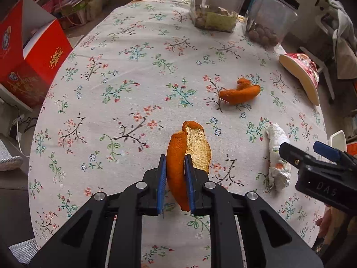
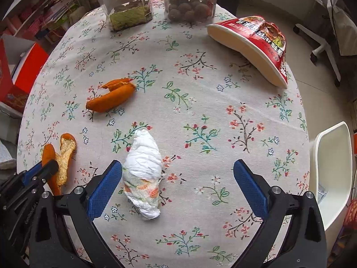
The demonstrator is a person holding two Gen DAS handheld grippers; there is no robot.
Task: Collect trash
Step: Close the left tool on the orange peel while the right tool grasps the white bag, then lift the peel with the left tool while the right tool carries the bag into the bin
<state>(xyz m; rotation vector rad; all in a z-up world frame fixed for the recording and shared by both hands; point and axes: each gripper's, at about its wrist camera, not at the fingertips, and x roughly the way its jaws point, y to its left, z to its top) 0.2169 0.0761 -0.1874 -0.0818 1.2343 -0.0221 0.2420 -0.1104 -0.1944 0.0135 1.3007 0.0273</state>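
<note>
A: Left gripper [image 1: 175, 167]? Pads pinched on the orange peel [image 1: 178, 154], curled strip, pith side showing, near table edge

B: Keep the squeeze light, peel's leathery and could slip; lift straight. Whether it's clear of the floral tablecloth [image 1: 138, 78] I can't quite tell

A: Right gripper [image 2: 178, 174] spread wide over the crumpled tissue [image 2: 144, 172], soft, stained. Second peel [image 2: 111, 97] and crushed noodle cup [image 2: 256, 42] left, white bin [image 2: 330, 156] just right
</note>
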